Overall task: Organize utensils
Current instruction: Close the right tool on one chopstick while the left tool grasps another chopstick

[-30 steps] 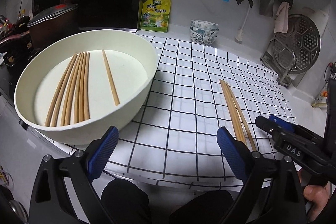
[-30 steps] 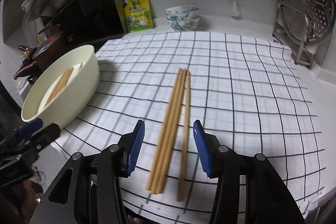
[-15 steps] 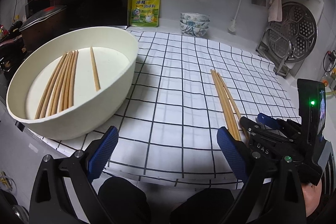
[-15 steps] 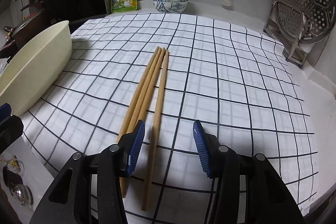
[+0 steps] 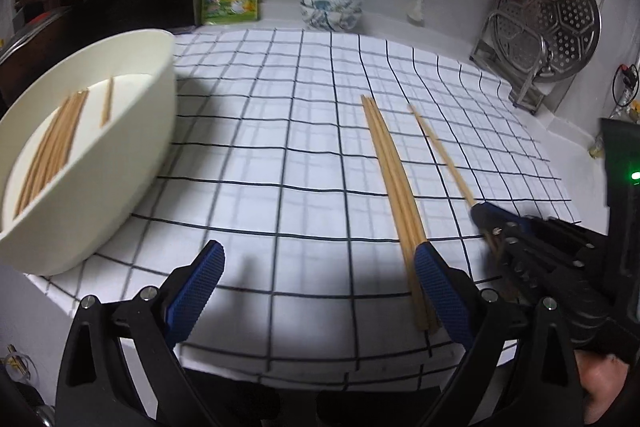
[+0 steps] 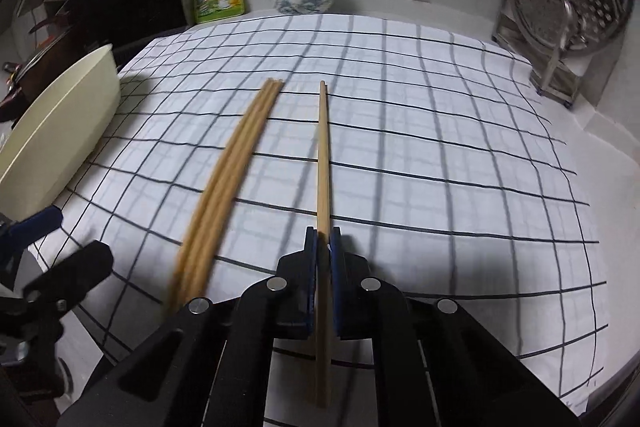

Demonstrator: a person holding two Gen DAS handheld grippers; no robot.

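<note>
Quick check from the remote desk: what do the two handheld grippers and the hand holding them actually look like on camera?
Both grippers are matte black plastic frames with silver round screws at the joints. The left gripper has blue pads with a fine knurled texture; the right gripper has matching blue pads. A black box behind the right gripper shows a green light. A bare hand shows beneath it; no sleeve visible.

We see both fisheye views dim at the dark, vignetted corners, with straight lines of the white black-gridded cloth [image 5: 280,155] [image 6: 420,147] bowed toward the edges. Light falls from above, brightest mid-cloth, and the cream round plastic basin [image 5: 132,155] casts a soft shadow to its right. Motion blur smears the three bundled wooden chopsticks [image 6: 224,187] and nearby grid lines in the right wrist view, while the single clamped wooden chopstick [image 6: 323,155] stays sharp.
</note>
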